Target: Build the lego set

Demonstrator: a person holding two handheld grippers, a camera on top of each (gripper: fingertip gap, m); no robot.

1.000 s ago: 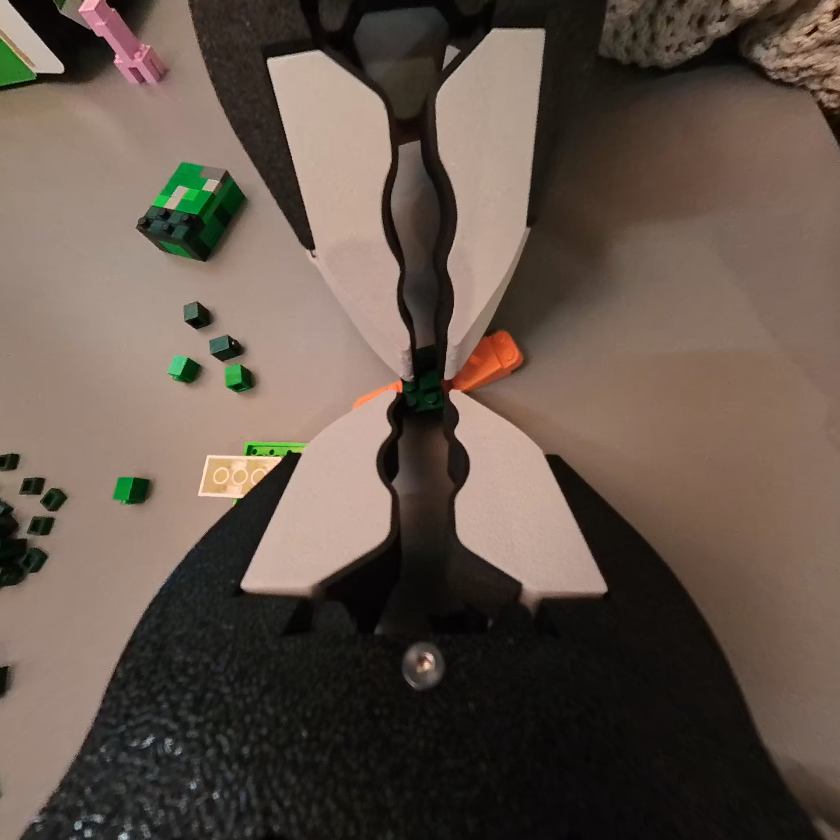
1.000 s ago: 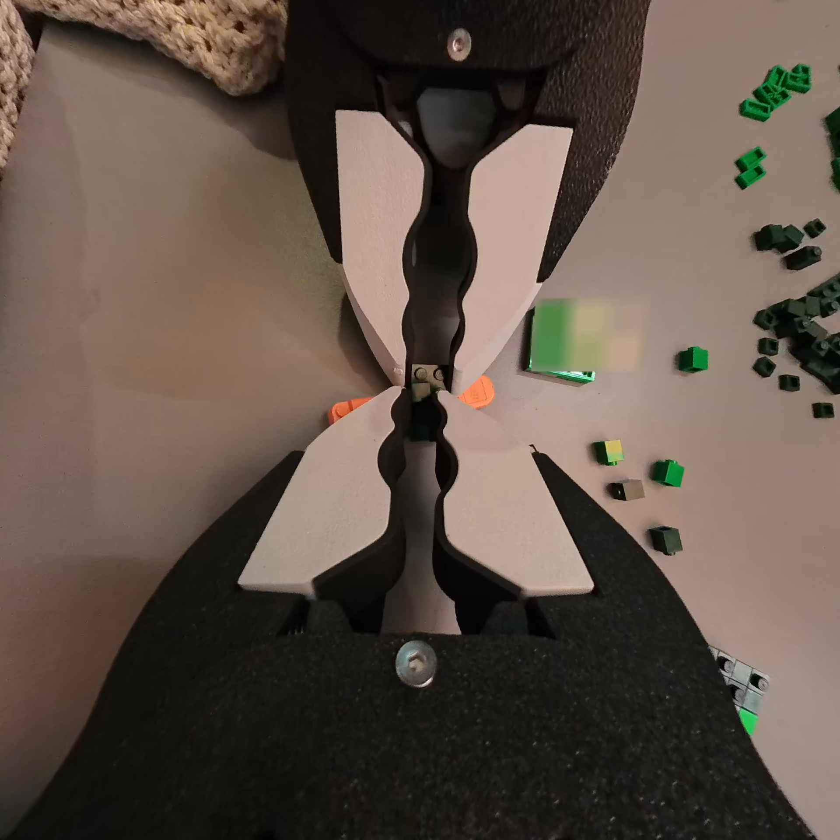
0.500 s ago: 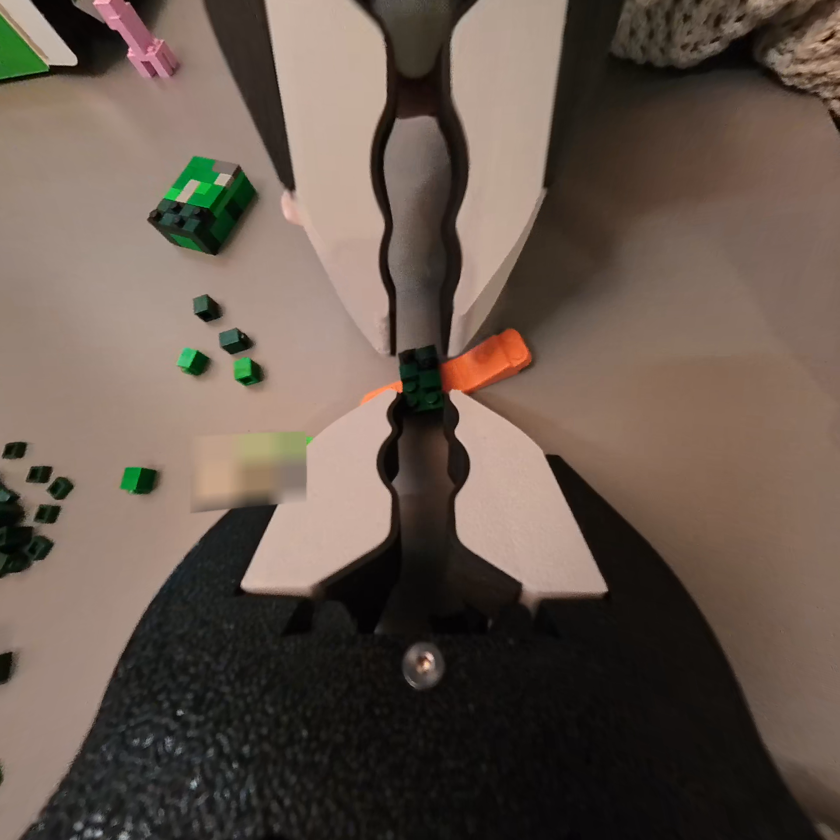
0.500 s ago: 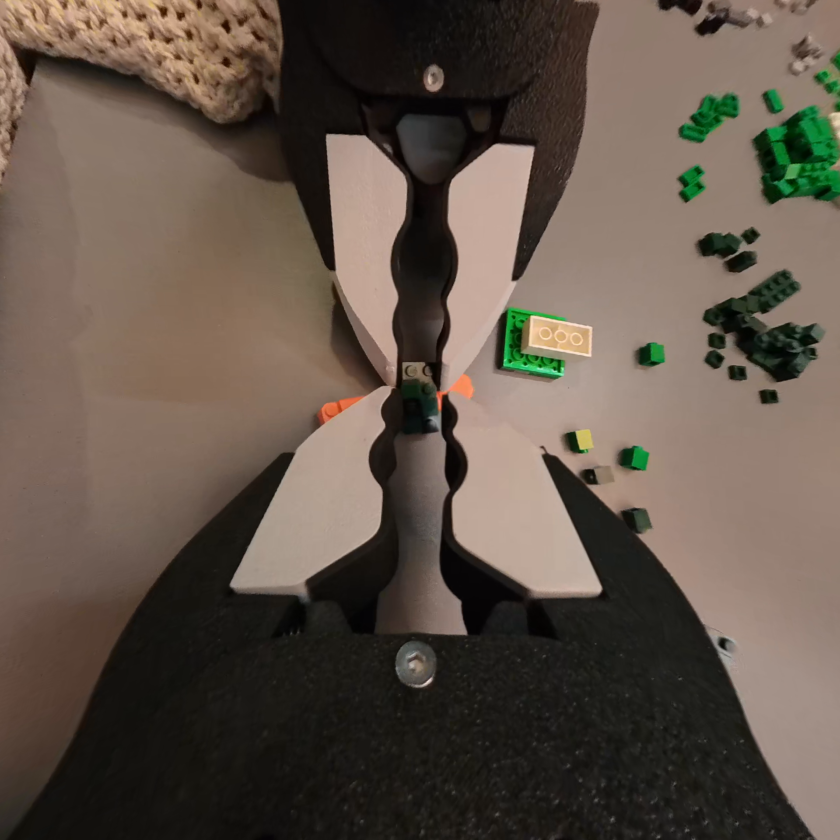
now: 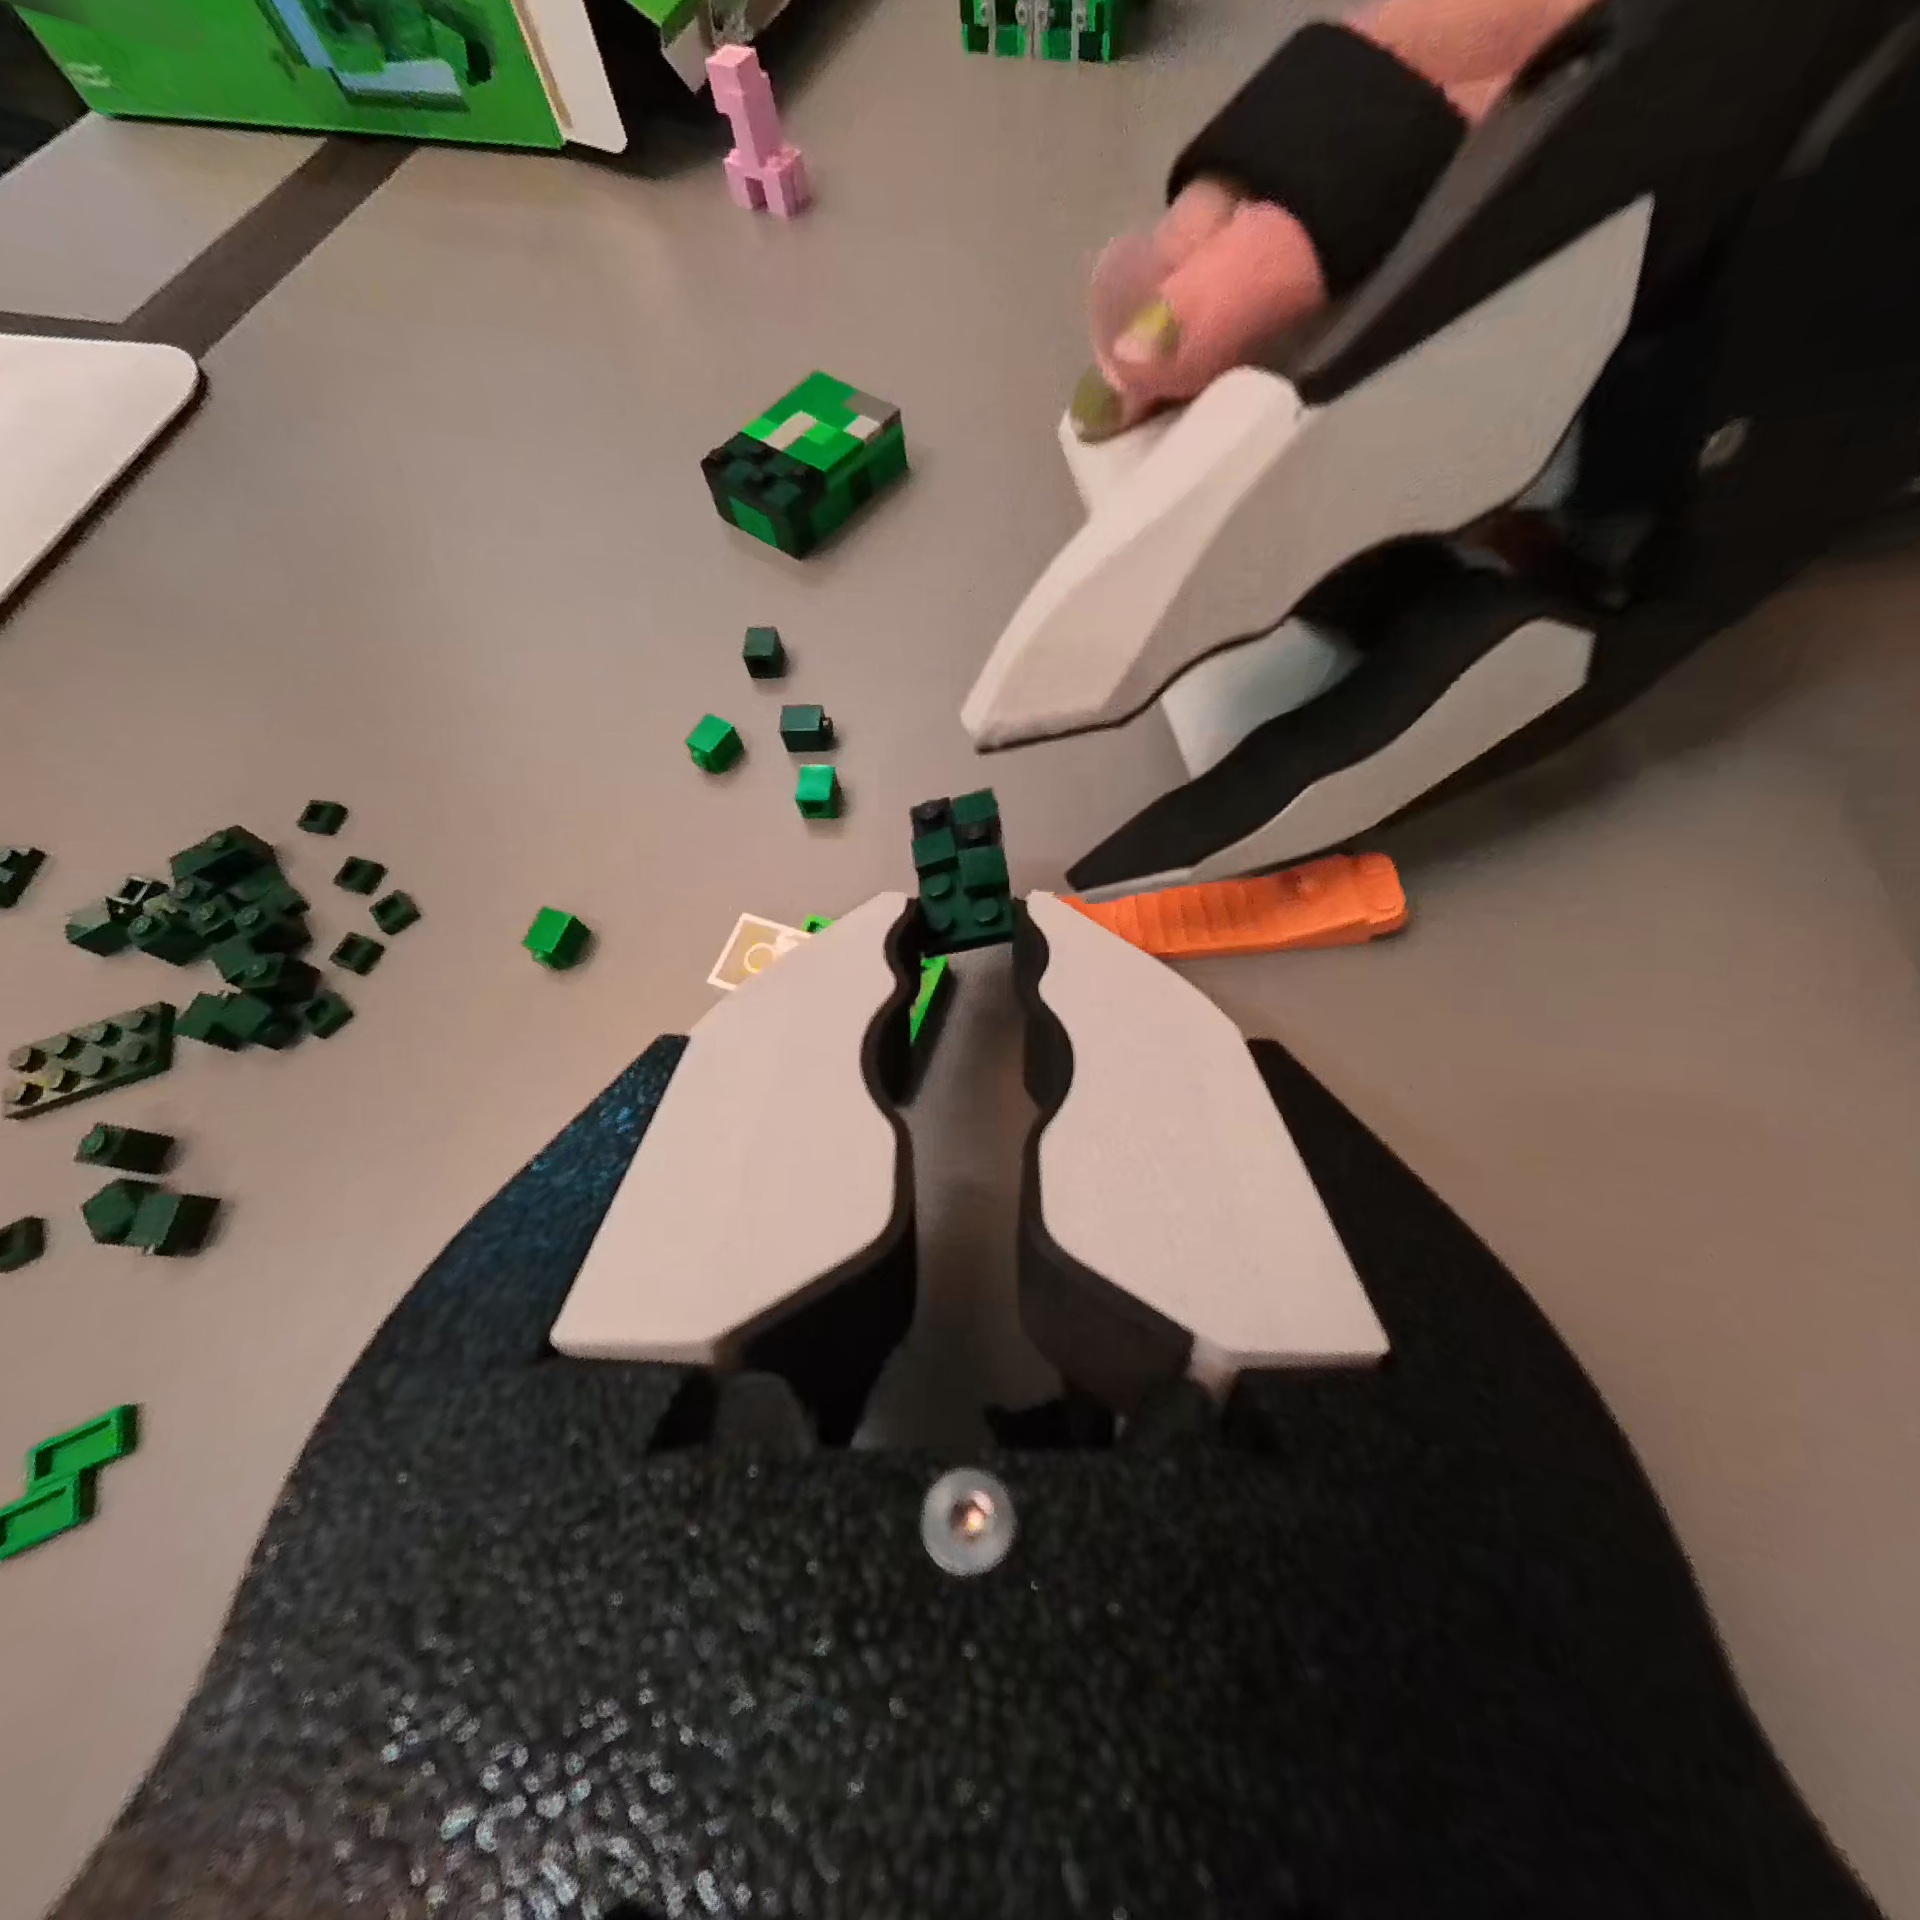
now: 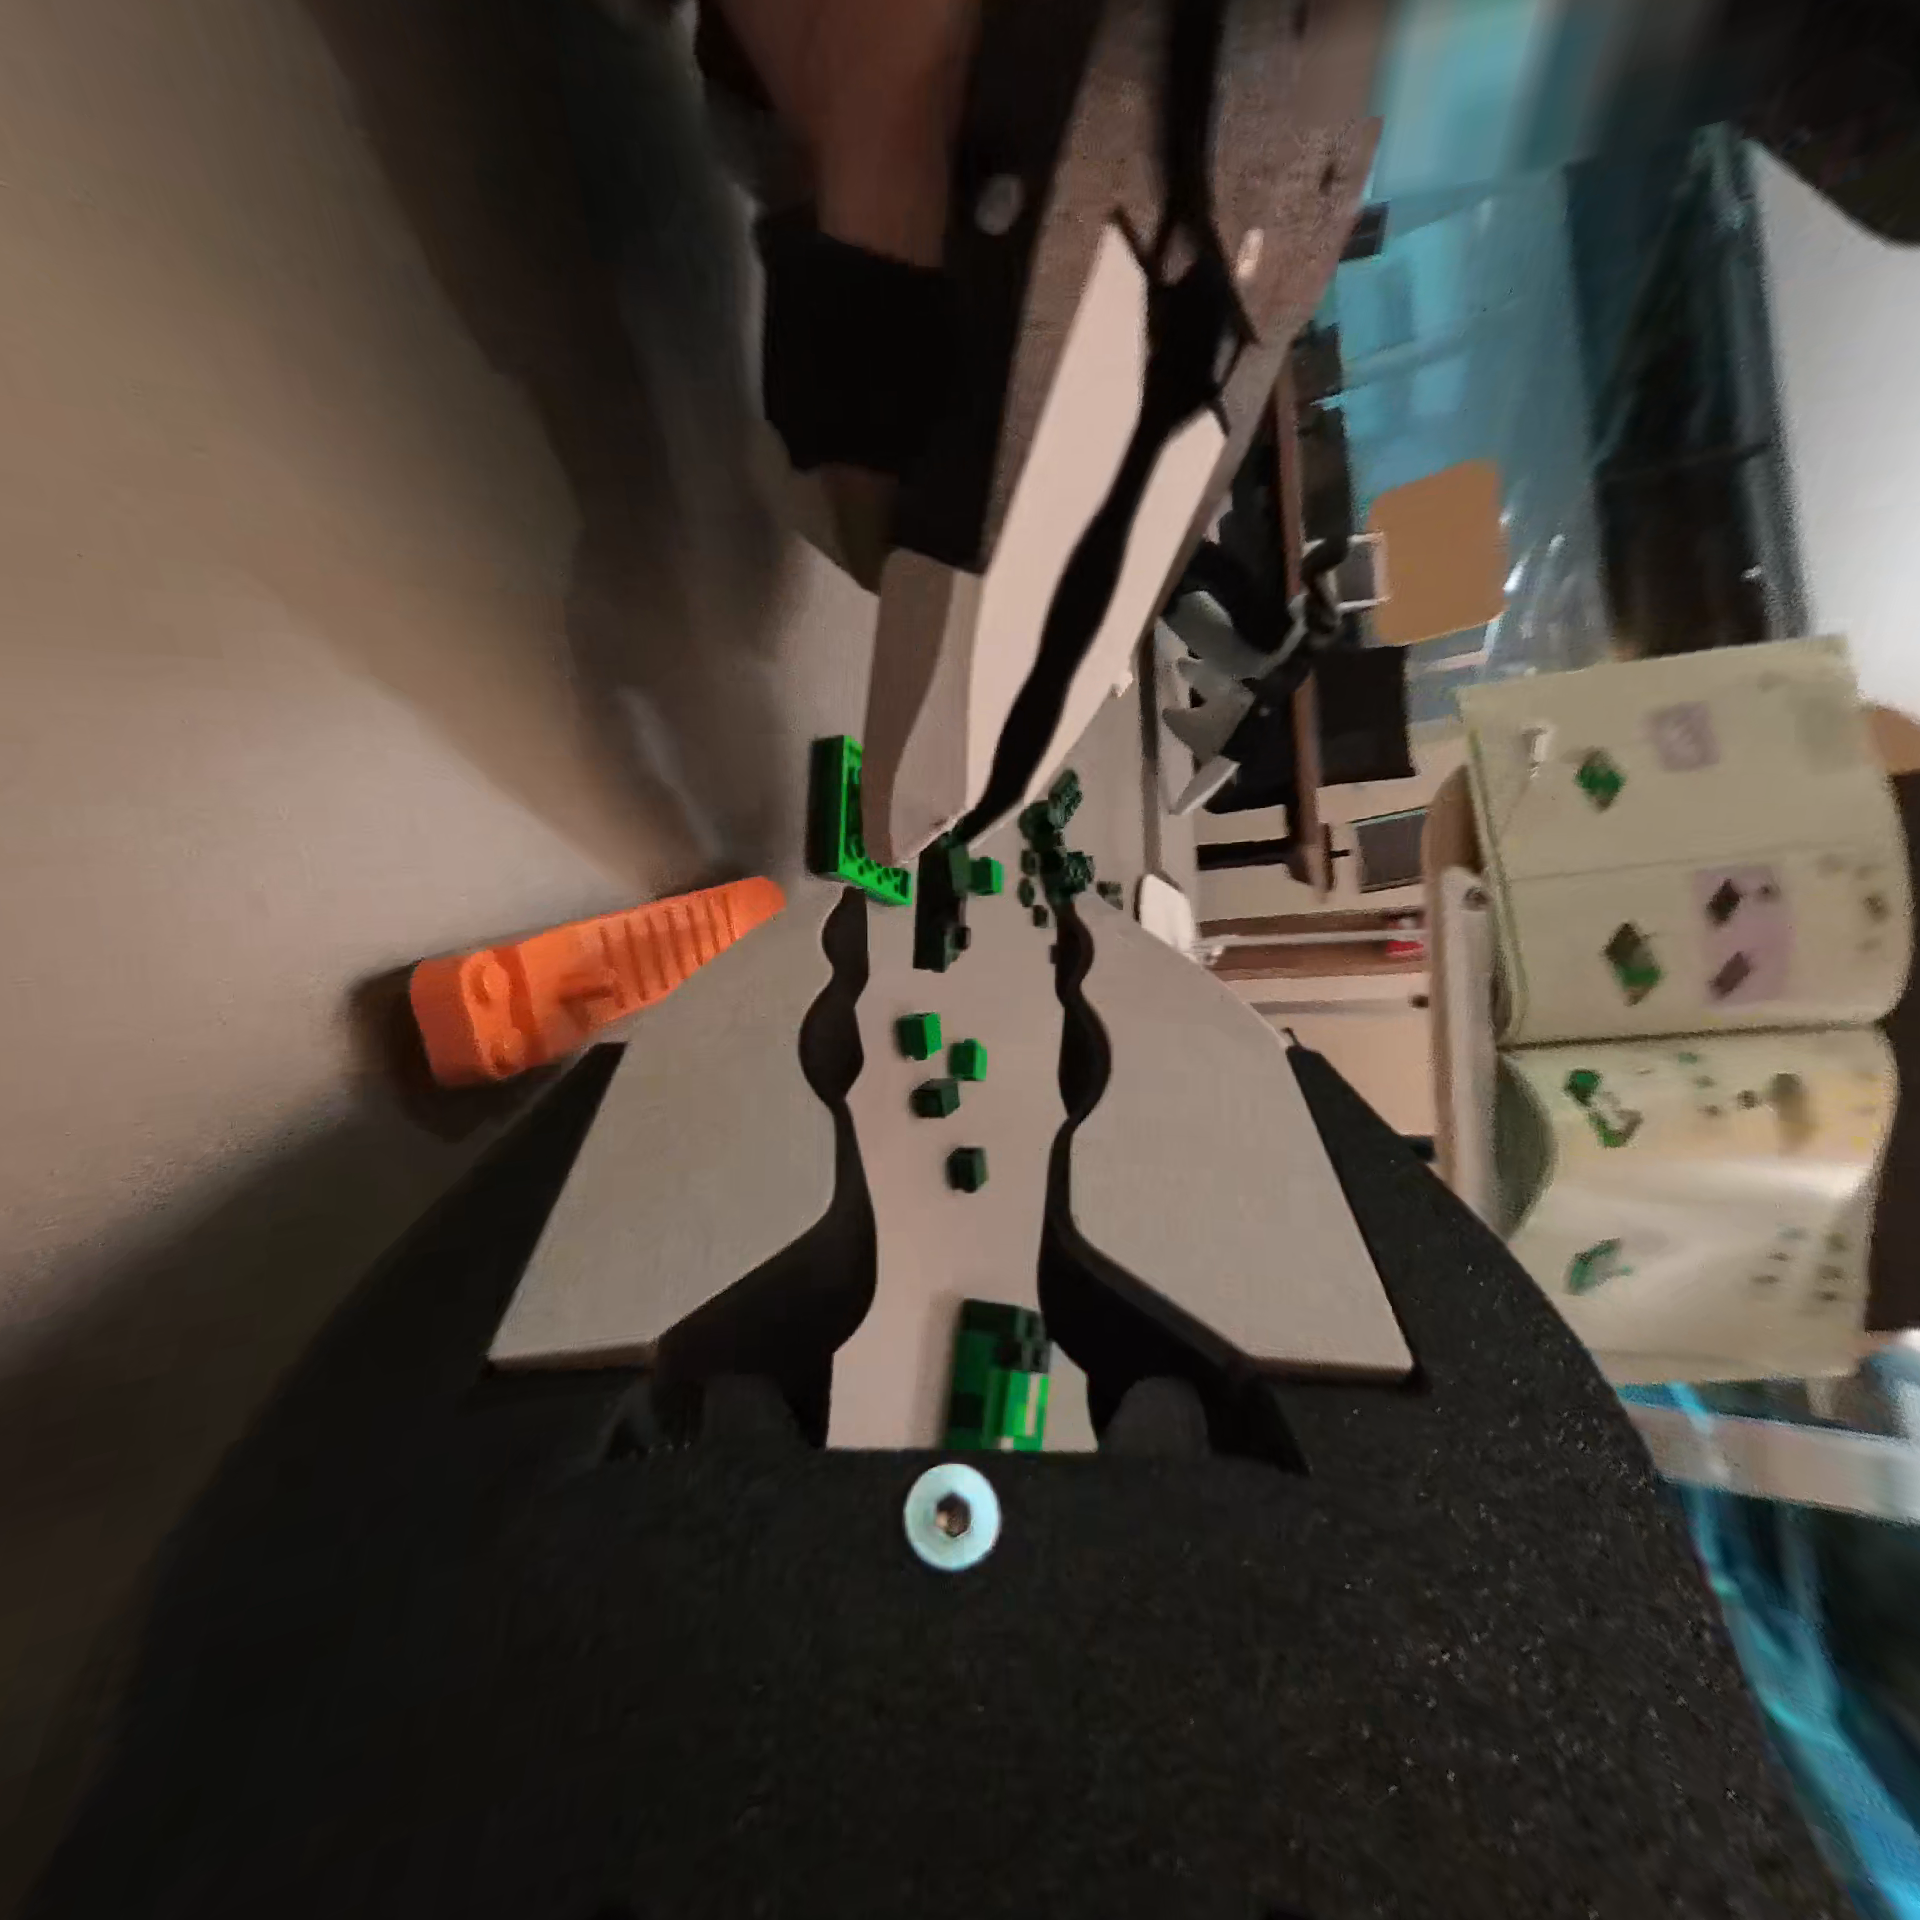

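Observation:
My left gripper is shut on a small dark green brick assembly and holds it above the grey table. My right gripper is open and empty, a little to the right of the assembly, with a hand behind it. In the right wrist view, which is rolled sideways, my right gripper has its fingers wide apart. The assembly sits at the tips of the left gripper just ahead of them. A finished green cube block lies on the table farther back.
An orange brick separator lies right of the left fingertips. Several loose green bricks and a dark green pile lie to the left. A pink figure and a green box stand at the back. A bright green plate lies under the grippers.
The right gripper has opened, let go of the assembly and swung away to the right, rolling sideways. The left gripper still holds the assembly and has tilted its view upward.

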